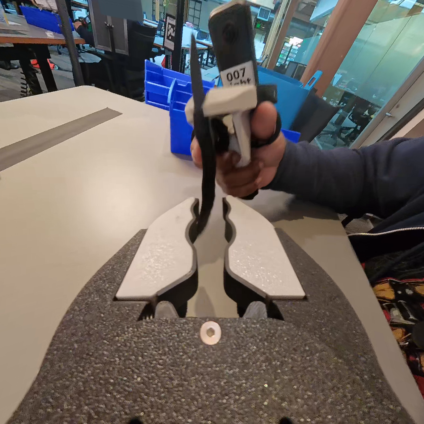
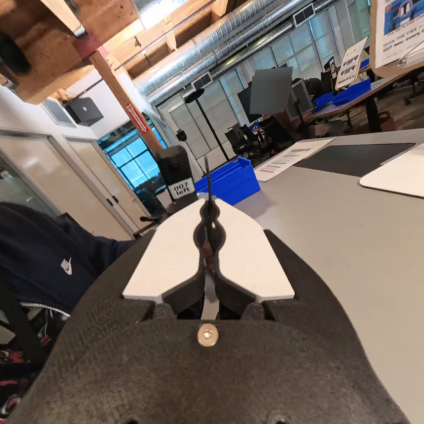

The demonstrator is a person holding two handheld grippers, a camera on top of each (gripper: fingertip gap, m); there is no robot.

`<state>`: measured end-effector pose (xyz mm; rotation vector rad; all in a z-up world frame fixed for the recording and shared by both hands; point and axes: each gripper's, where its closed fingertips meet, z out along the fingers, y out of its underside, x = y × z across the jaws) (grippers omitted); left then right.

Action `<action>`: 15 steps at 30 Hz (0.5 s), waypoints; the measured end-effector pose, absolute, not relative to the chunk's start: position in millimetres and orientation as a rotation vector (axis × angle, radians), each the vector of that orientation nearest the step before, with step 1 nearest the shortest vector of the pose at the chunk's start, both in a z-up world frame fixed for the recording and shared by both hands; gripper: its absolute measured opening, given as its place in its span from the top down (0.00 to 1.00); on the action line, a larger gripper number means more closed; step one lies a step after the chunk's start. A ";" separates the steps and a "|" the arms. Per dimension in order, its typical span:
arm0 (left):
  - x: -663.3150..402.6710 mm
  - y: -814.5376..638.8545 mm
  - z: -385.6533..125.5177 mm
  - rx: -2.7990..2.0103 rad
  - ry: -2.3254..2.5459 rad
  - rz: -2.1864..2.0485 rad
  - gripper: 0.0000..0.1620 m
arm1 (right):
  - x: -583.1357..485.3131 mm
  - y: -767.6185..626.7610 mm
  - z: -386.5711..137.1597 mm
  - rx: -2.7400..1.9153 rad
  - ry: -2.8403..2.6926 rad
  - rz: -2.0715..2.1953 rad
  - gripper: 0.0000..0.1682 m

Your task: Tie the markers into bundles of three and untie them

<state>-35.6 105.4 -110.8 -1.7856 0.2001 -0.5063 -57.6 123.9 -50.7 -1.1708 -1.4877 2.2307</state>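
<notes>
A black strap (image 1: 207, 181) runs from my right gripper (image 1: 227, 103), held up in a person's hand, down into the gap of my left gripper (image 1: 210, 202). My left gripper's fingers stand apart. The strap's lower end lies against the inner side of the left finger (image 1: 174, 229), and the right finger is clear of it. In the right wrist view my right gripper (image 2: 209, 202) is shut on the thin black strap (image 2: 207, 179), whose end sticks up past the fingertips. The left gripper's body (image 2: 175, 169) stands just behind. No markers are in view.
Blue bins (image 1: 181, 101) stand at the far edge of the grey table (image 1: 80, 183); one also shows in the right wrist view (image 2: 229, 181). A paper sheet (image 2: 293, 158), a dark mat (image 2: 358, 158) and a white board (image 2: 399, 176) lie on the table to the right. There is about 7 cm between the tips of the two grippers.
</notes>
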 end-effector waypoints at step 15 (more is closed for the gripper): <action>-79.2 77.1 -100.9 -1.712 0.305 -0.311 0.69 | -61.7 122.5 7.8 -1.175 -1.176 2.580 0.99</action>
